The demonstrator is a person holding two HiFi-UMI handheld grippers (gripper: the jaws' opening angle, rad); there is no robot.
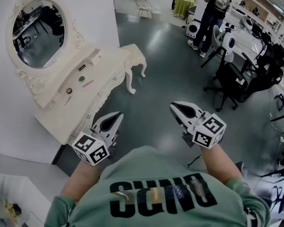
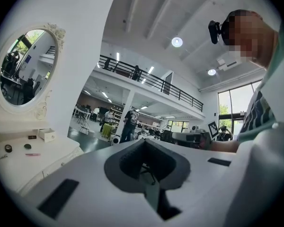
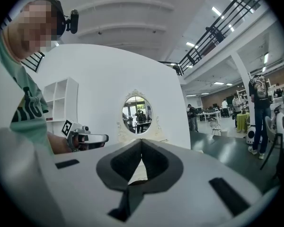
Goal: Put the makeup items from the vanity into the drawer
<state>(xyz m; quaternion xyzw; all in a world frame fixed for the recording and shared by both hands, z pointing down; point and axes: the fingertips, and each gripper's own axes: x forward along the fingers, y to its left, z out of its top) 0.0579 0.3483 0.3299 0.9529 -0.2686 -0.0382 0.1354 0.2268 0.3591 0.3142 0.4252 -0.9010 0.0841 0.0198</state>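
The T-shirt (image 1: 154, 171) is mint green with black lettering. The white left tongs (image 1: 117, 115) and right tongs (image 1: 173, 106) carry black-and-white marker cubes (image 1: 90, 149).

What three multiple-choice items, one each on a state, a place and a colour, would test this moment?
1. The left gripper and right gripper are:
A both open
B both shut and empty
C both shut on makeup

2. The makeup items lie:
A on top of the vanity
B between the left gripper's jaws
C between the right gripper's jaws

3. The vanity is:
A black
B brown
C white

Answers:
1 B: each gripper view shows the jaws together with nothing between them.
2 A: the head view shows the makeup items on the vanity top, below the mirror.
3 C: the vanity's top and legs are white.
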